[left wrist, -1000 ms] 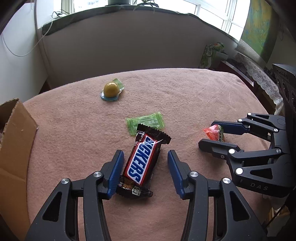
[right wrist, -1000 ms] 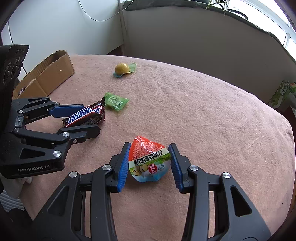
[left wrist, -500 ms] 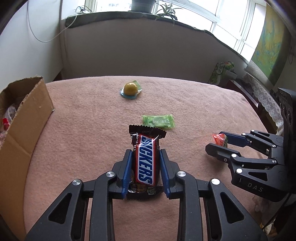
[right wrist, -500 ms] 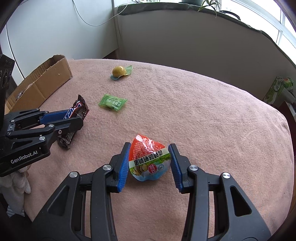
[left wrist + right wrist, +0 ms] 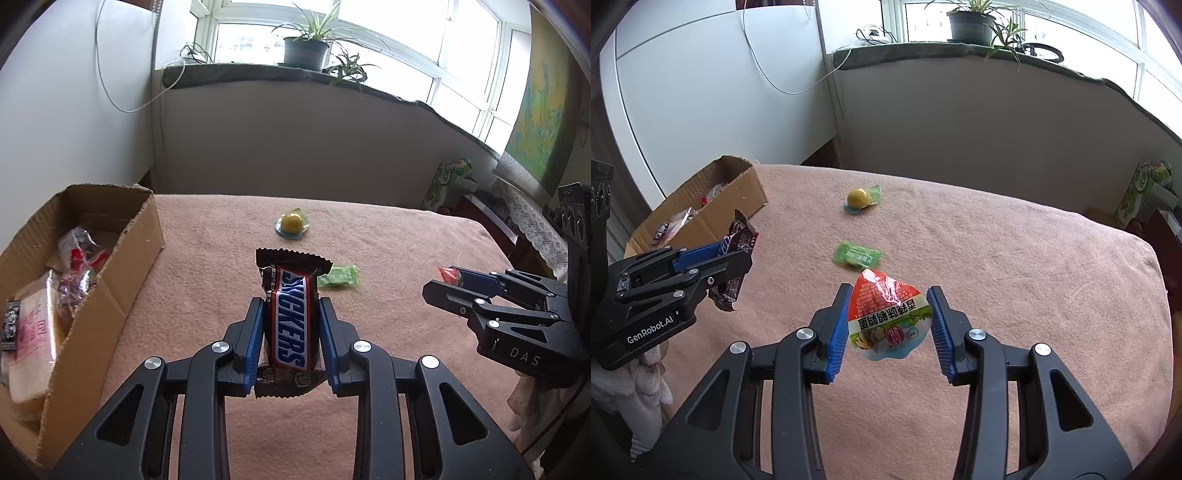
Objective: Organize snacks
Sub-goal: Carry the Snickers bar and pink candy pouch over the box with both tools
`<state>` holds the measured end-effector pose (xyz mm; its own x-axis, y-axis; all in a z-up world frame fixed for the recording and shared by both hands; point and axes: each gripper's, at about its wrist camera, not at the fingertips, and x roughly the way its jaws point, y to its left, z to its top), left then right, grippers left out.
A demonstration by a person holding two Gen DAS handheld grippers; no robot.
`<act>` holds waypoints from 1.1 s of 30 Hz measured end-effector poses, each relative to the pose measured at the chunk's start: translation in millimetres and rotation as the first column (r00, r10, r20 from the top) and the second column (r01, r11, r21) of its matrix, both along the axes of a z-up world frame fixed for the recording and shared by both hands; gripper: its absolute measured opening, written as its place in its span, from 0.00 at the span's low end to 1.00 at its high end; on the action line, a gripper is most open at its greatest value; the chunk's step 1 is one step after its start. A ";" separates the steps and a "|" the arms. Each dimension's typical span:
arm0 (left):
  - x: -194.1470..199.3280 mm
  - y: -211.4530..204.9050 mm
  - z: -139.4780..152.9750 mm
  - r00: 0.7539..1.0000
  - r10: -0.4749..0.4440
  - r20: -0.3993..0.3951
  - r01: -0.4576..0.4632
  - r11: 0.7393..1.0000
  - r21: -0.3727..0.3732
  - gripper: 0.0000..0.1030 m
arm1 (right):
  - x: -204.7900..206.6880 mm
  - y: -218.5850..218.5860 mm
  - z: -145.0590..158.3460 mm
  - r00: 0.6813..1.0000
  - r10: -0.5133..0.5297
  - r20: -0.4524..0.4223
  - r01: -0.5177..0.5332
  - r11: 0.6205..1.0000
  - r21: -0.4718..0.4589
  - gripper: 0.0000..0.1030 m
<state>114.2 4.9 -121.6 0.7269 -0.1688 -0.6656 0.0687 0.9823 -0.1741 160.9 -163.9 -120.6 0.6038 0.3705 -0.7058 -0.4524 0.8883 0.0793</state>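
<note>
Clamped by the blue pads of the left gripper (image 5: 291, 334): a brown Snickers bar in its wrapper (image 5: 290, 321), jaws just closed onto it, raised above the pink blanket-covered table (image 5: 388, 258) right of the open cardboard box of snacks (image 5: 122, 280). Squeezed between the right gripper (image 5: 889, 321) pads: a red-and-white egg-snack pouch (image 5: 886, 315), likewise off the cloth. Lying farther off: a green candy wrapper (image 5: 857, 254) and a yellow jelly cup (image 5: 860, 198).

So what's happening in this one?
A person is sorting snacks with two handheld grippers. The left gripper is clamped on a Snickers bar, the right gripper on a red snack packet. The cardboard box already holds some snacks; a green candy and a yellow jelly cup lie on the pink blanket.
</note>
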 end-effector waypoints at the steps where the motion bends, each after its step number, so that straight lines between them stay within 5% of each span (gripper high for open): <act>1: -2.4 3.2 2.6 1.000 0.005 0.006 -0.005 1.000 -0.003 0.26 | -1.4 4.7 4.9 1.000 0.011 0.008 -0.011 1.000 0.006 0.41; 19: -40.6 98.2 33.2 0.976 0.198 0.095 -0.196 0.980 -0.029 0.26 | 0.3 127.5 46.8 0.971 0.226 0.073 -0.230 0.972 0.041 0.41; 33: -46.8 169.1 27.2 0.936 0.343 0.082 -0.341 0.939 -0.034 0.26 | 20.2 240.4 45.5 0.922 0.385 0.051 -0.386 0.922 0.020 0.41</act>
<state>67.4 174.0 -94.3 0.7970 0.0877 -0.5975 -0.2551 0.9457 -0.2015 181.1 76.5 -75.1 0.4412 0.6012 -0.6663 -0.7631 0.6420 0.0740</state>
